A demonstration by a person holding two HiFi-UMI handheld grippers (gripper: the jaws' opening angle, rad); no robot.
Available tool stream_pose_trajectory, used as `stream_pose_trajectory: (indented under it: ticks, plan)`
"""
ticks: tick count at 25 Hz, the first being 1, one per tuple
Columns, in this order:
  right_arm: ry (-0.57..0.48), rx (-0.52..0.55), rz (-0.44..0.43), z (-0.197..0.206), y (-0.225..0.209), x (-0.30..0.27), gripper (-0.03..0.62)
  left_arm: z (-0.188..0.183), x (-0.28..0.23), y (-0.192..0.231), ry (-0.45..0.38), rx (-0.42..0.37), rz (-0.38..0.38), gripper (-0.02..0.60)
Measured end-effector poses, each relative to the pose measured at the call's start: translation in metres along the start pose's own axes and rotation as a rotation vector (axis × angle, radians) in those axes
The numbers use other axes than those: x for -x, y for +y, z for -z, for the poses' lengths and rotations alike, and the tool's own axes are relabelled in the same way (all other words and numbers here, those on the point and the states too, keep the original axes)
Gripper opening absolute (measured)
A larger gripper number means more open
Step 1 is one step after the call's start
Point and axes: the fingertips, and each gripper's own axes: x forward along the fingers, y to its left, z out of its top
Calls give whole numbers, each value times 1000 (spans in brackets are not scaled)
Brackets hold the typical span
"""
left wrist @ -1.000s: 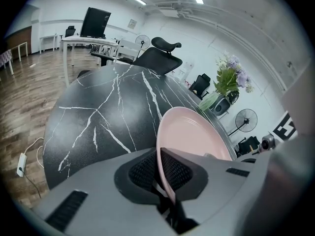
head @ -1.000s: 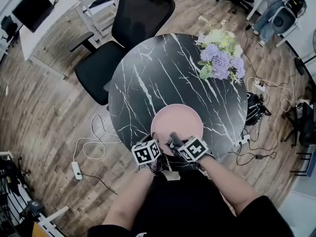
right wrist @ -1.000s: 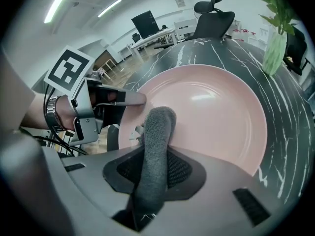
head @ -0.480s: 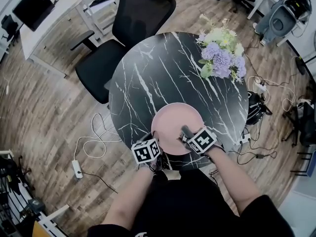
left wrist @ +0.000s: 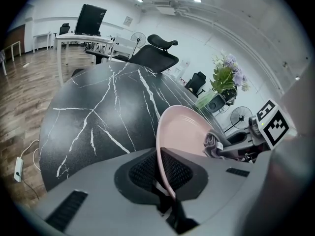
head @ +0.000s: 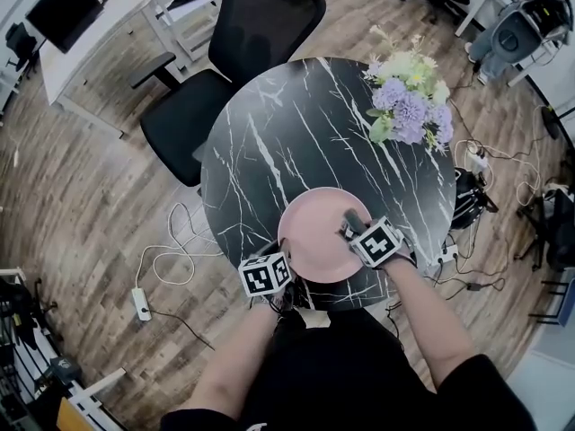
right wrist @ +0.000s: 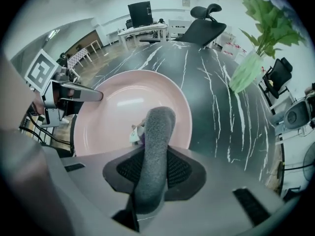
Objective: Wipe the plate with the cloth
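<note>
1. Two grippers work at the near edge of the round black marble table (head: 269, 142): your left gripper (head: 284, 259) is on the left and your right gripper (head: 353, 223) on the right.
2. Your left gripper is clenched on the near-left rim of the pink plate (head: 314, 236). In the left gripper view the rim runs straight between the two pads.
3. The plate sits at the table's near edge, between your two grippers. Whether it lies flat or is tipped up cannot be told.
4. Your right gripper grasps a rolled grey cloth (right wrist: 156, 132). The roll sticks out past the jaws and points steeply down.
5. The cloth's free end rests against the right part of the plate's face, just inside the right rim and well apart from your left gripper.
6. A vase of purple and pale flowers (head: 406, 104) stands at the table's far right, well apart from the plate.
7. A black office chair (head: 243, 43) stands beyond the table's far-left edge, on the wooden floor (head: 81, 205).
</note>
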Motion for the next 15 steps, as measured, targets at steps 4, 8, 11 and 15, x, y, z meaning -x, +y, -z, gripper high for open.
stream_pose_trajectory:
  ticks: [4, 8, 11, 15]
  plan:
    - [-4, 52, 62, -10, -8, -1, 109, 0, -1, 0, 13, -6, 19, 38]
    - [1, 97, 119, -19, -15, -4, 109, 0, -1, -1, 23, -16, 28, 38]
    - [-16, 127, 149, -31, -18, -7, 109, 0, -1, -1, 29, -26, 29, 38]
    - [-33, 167, 176, -47, -19, -10, 109, 0, -1, -2, 32, -37, 35, 40]
